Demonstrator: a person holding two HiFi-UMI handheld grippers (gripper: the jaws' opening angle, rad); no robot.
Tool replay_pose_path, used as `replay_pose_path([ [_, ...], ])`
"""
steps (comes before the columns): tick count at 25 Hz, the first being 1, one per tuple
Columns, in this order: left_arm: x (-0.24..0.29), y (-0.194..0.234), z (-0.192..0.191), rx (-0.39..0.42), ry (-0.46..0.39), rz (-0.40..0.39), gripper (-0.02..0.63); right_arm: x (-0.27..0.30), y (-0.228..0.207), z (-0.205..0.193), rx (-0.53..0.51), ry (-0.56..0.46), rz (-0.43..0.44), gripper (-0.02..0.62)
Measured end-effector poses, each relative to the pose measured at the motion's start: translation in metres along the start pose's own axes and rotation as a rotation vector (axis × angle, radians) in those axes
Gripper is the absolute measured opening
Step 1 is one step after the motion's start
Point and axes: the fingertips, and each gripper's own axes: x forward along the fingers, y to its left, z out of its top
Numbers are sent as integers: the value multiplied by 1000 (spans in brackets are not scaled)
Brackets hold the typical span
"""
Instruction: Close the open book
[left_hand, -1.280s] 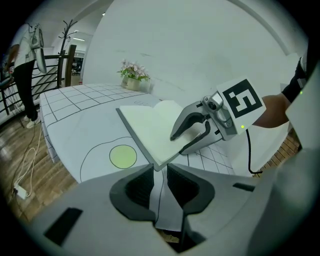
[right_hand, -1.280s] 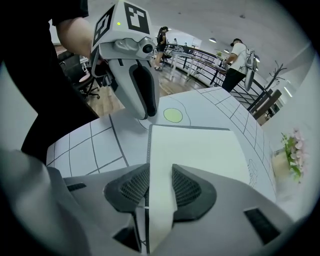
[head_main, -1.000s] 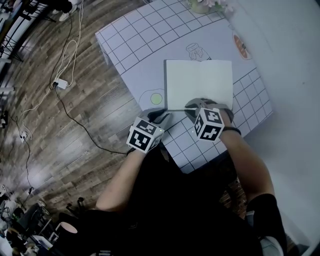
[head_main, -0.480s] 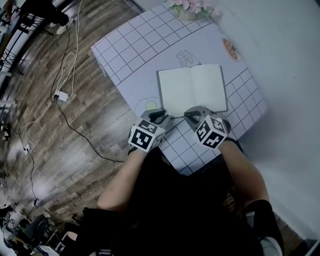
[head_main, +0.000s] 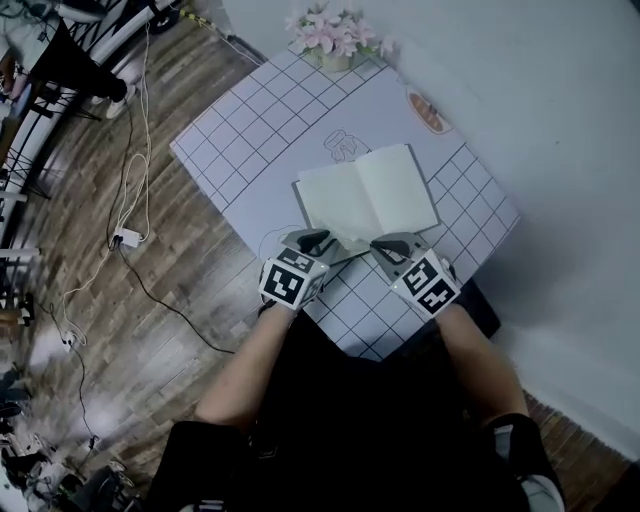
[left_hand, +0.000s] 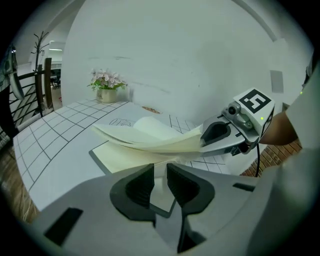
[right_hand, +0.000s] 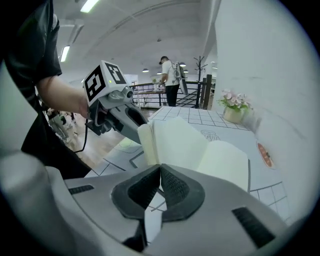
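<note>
The open cream book (head_main: 370, 195) has matt, smooth paper pages; the brown plank floor (head_main: 80, 200) looks wood-grained, faintly glossy.

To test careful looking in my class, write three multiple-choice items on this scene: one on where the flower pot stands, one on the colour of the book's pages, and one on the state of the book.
1. Where does the flower pot stand?
A. at the far edge of the table, beyond the book
B. on the floor
C. beside the person's feet

2. What colour are the pages?
A. black
B. red
C. cream

3. What state is the book in?
A. shut flat
B. open, with some pages lifted
C. shut and standing on end

Key:
1 A: the head view shows it at the gridded table's far edge.
2 C: both gripper views show blank cream sheets.
3 B: the right gripper is shut on a sheaf of pages raised above the rest.
</note>
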Motion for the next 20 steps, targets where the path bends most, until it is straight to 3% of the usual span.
replay_pose_path([
  [3, 6, -4, 11, 28, 14, 0, 66, 0, 3, -7, 22, -23, 3, 13],
  [4, 9, -6, 13, 38, 20, -1, 66, 2, 6, -8, 18, -29, 8, 60],
  [5, 11, -7, 15, 44, 21, -2, 66, 3, 9, -7, 15, -40, 12, 155],
  [8, 13, -11, 26, 56, 2, -10, 67, 10, 12, 4, 0, -65, 3, 233],
  [11, 10, -17, 34, 69, -5, -17, 66, 18, 5, 8, -7, -43, -59, 221],
  [13, 9, -21, 38, 62, -15, -25, 66, 17, -8, 8, 31, -58, -121, 71],
  [14, 8, -22, 39, 52, -21, -29, 66, 14, -14, 8, 64, -77, -136, 39],
  [20, 1, -14, 23, 11, -3, 1, 66, -12, -40, 2, 203, -170, -167, 26],
])
